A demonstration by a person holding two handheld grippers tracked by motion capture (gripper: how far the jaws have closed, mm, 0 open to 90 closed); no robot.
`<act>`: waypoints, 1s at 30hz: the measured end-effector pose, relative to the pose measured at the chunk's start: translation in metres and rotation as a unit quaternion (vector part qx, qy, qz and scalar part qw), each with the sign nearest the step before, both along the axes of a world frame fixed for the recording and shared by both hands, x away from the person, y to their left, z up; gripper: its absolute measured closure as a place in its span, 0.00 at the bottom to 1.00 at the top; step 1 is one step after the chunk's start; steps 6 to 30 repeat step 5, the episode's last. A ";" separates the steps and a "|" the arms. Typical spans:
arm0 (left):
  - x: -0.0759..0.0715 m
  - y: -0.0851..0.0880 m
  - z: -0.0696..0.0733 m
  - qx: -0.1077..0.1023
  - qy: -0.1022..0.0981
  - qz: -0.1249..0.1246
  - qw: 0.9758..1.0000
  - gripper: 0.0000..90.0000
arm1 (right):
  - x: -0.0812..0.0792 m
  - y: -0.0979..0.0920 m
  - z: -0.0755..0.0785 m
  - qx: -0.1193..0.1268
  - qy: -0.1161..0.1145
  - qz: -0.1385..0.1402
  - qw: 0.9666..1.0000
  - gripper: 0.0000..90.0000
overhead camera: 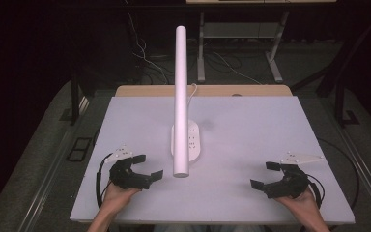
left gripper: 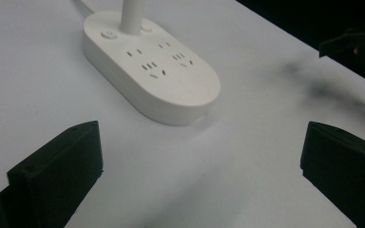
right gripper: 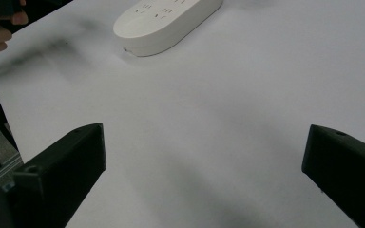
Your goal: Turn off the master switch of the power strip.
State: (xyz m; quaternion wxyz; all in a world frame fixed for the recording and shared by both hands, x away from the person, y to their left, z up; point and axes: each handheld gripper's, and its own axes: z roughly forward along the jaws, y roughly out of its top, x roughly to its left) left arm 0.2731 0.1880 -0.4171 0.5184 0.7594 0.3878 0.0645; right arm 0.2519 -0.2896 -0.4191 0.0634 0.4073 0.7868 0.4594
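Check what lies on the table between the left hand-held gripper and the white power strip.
Nothing: bare white table separates the left hand-held gripper from the power strip, per the left gripper view.

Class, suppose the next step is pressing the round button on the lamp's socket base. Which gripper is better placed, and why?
Probably the left gripper. It sits open, nearer the white base, and its own view faces the round button directly. The right gripper, also open, sits farther off, toward the base's rounded end.
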 end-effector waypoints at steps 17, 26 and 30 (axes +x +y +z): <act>-0.009 0.001 -0.007 0.012 0.001 -0.006 1.000 0.00 | -0.001 0.000 0.000 0.002 0.005 -0.001 1.000 0.00; -0.009 0.001 -0.007 0.012 0.001 -0.006 1.000 0.00 | -0.001 0.000 0.000 0.002 0.005 -0.001 1.000 0.00; -0.009 0.001 -0.007 0.012 0.001 -0.006 1.000 0.00 | -0.001 0.000 0.000 0.002 0.005 -0.001 1.000 0.00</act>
